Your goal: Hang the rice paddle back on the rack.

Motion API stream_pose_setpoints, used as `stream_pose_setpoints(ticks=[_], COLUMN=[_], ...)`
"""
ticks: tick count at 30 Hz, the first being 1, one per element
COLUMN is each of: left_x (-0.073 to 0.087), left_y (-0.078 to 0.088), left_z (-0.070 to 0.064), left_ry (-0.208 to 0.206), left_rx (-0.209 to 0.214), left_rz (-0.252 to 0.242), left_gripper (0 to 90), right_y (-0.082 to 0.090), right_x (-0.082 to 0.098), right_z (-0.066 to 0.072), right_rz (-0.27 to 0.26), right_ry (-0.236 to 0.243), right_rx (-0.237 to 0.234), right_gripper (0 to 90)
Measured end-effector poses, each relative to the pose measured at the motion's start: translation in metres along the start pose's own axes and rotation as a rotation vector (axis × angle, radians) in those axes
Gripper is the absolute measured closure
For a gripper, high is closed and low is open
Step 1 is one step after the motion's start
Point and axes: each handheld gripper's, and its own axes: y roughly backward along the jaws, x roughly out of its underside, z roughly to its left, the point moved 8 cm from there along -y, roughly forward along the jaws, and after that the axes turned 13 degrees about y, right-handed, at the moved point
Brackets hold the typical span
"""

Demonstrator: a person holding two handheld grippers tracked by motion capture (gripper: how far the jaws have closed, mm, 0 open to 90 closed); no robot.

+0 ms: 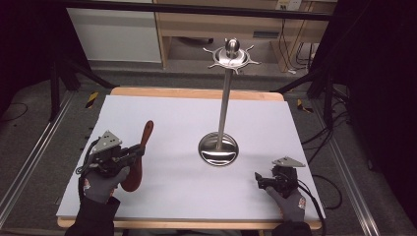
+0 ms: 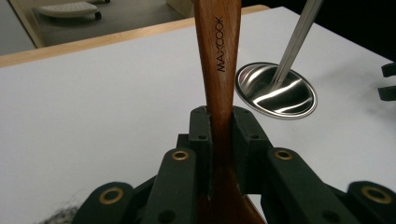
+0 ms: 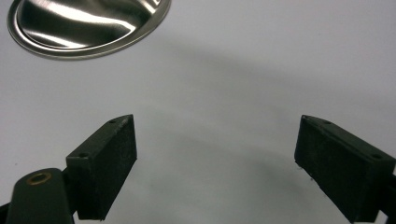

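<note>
Left gripper (image 2: 219, 121) fingers (image 2: 201, 135) were clamped on the neck of the wooden spoon (image 2: 219, 60), pads pressing both sides of the handle. In the high view the left gripper (image 1: 139, 151) sat at the near-left of the white table (image 1: 162, 118), with the wooden spoon (image 1: 139, 157) crossing its jaws: handle end pointed away from the person, bowl end toward them, next to the gloved left hand (image 1: 101, 184). "MAXCOOK" was printed on the handle.

Right gripper (image 3: 215, 163) fingers (image 3: 107, 158) stood wide apart, nothing between them, just bare table. In the high view the right gripper (image 1: 257, 178) was at the near-right, well apart from the spoon.

Steel stand (image 1: 225, 98) stood upright between the two grippers, round base (image 1: 218, 149) flat on the table, hook ring (image 1: 231, 56) at the top. Its base (image 2: 276, 91) sat beyond the spoon handle, to the right.
</note>
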Motion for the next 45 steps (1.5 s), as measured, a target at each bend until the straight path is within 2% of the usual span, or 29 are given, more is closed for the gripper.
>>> stream_pose_setpoints(ticks=[11,18,35,45], left_x=[-0.014,-0.023,-0.040,-0.046], left_y=[0.013,0.021,0.022,0.016], left_z=[-0.005,-0.005,-0.017,-0.025], left_ry=[0.015,0.025,0.001,-0.010], left_rx=[0.042,0.063,0.098,0.110], left_rz=[-0.113,-0.173,-0.218,-0.219], left_gripper=[78.6,78.6,78.6,78.6], right_y=[-0.002,-0.003,-0.002,-0.001], right_x=[-0.001,-0.001,-0.002,-0.003], right_z=[-0.002,-0.002,-0.002,-0.003], right_rz=[-0.016,-0.016,-0.023,-0.029], right_ry=[-0.012,-0.002,-0.015,-0.018], right_rx=[0.015,0.020,0.026,0.027], right_gripper=[12.1,12.1,11.9,11.9])
